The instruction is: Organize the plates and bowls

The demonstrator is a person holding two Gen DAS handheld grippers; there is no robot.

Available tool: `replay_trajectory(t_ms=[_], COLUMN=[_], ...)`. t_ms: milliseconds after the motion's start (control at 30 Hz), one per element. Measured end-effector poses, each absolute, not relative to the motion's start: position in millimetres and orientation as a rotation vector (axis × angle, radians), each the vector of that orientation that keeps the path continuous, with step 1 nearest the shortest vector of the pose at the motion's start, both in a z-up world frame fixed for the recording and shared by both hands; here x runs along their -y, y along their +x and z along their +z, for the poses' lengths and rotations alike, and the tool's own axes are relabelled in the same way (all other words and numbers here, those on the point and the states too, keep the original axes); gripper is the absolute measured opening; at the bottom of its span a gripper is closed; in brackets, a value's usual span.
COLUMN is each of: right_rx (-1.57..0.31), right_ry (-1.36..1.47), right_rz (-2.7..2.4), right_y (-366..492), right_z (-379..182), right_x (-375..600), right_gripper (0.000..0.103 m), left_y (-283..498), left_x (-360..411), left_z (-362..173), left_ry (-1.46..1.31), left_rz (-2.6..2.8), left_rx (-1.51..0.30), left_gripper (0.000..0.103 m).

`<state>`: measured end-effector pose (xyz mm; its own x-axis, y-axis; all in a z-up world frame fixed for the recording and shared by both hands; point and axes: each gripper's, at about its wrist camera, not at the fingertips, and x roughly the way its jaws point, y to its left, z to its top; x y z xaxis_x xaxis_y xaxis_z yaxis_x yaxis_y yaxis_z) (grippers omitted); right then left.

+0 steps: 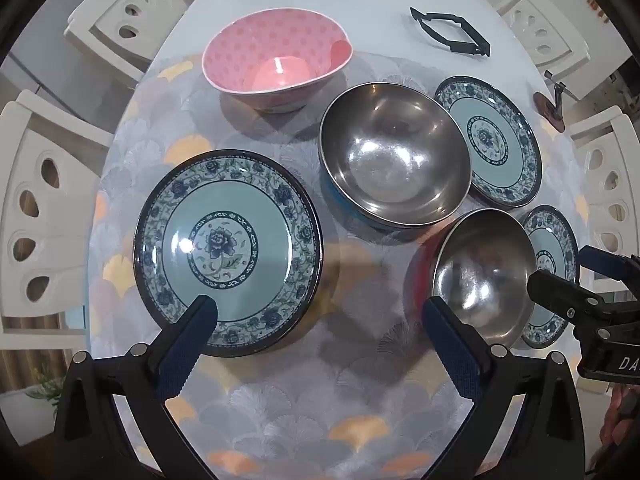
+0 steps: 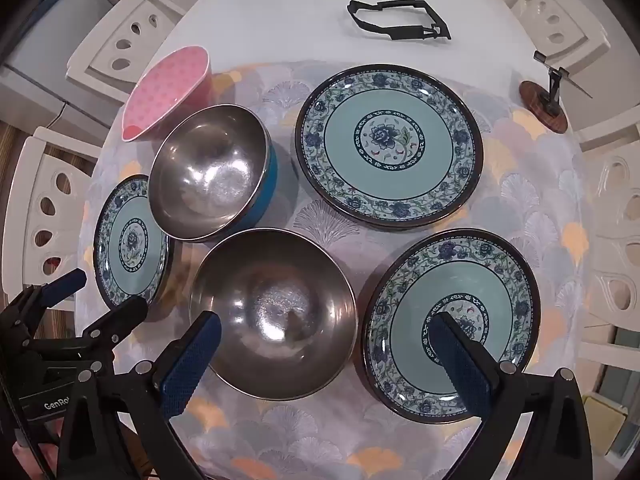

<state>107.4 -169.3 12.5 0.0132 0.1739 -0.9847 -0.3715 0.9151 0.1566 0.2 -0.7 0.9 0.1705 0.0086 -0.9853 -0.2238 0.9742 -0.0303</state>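
Three blue floral plates lie on the table: one (image 1: 228, 252) (image 2: 130, 240) under my left gripper, one (image 2: 452, 320) under my right, and one (image 2: 388, 144) farther back. A steel bowl with a blue outside (image 1: 394, 160) (image 2: 208, 172) stands mid-table. A second steel bowl (image 2: 274, 312) (image 1: 484, 276) sits nearer. A pink dotted bowl (image 1: 276, 56) (image 2: 168, 96) is at the far left. My left gripper (image 1: 320, 312) (image 2: 106, 292) hangs open above the mat, holding nothing. My right gripper (image 2: 324, 324) (image 1: 562, 268) is open over the near steel bowl and a plate, also holding nothing.
A black folding frame (image 2: 400, 20) lies at the back of the white oval table (image 2: 280, 0). A small stand on a wooden disc (image 2: 544, 106) is at the far right. White chairs (image 1: 40, 208) ring the table. A patterned mat (image 1: 320, 408) covers the near half.
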Motion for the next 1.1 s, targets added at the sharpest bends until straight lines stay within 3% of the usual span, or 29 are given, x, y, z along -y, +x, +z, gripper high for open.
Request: replay_trajectory(t_ms=[1100], right_rx=[-1.501], right_ry=[-0.181], right_rz=[0.427], right_y=[94], right_z=[21], right_x=[165], right_gripper=[0.103], left_y=[-8], left_x=[-3], left_z=[8], left_ry=[-0.197], left_rz=[0.173], left_rx=[-1.391], left_gripper=[0.102])
